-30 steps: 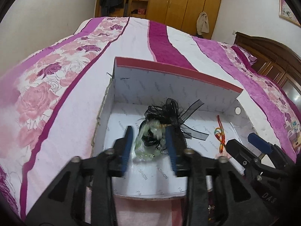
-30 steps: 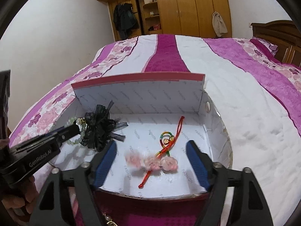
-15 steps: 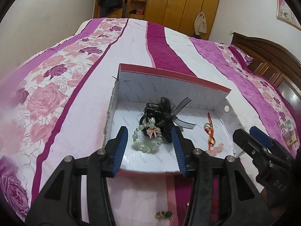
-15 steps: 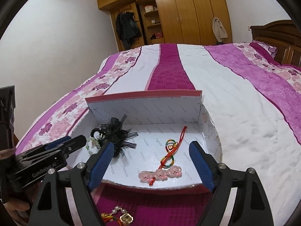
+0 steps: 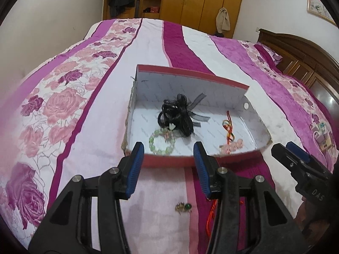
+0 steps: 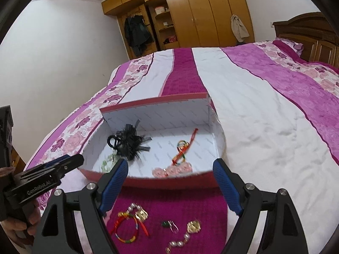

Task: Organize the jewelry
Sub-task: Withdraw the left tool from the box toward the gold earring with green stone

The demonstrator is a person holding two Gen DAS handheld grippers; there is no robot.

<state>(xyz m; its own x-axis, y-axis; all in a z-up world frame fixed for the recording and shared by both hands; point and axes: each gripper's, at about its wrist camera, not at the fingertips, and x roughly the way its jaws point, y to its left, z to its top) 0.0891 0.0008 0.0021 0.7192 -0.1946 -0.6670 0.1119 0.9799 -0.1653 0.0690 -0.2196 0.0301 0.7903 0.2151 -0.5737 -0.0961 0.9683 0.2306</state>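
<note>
Where the bed (image 6: 264,114) fills both views, its headboard is cut off at the right edge. Mid-frame sits the red box (image 5: 169,160), its white lining printed with small writing too blurred to read. Both the left hand-held gripper (image 5: 168,169) and the right hand-held gripper (image 6: 169,186) gape wide, holding nothing; "GenRobot.AI" shows lower left in the right view. Inside lie a black bow (image 5: 180,114) and a green bead bracelet (image 5: 162,141), partly hidden in the right view.

A home bedroom. A wide bed (image 6: 254,110) under a purple, pink and white rose-patterned bedspread (image 5: 63,105) fills the near scene, with a dark wooden headboard (image 6: 307,33) at the right. Along the far wall stands a tall wooden wardrobe (image 6: 201,14) with dark coats (image 6: 137,33) hanging in an open section.
</note>
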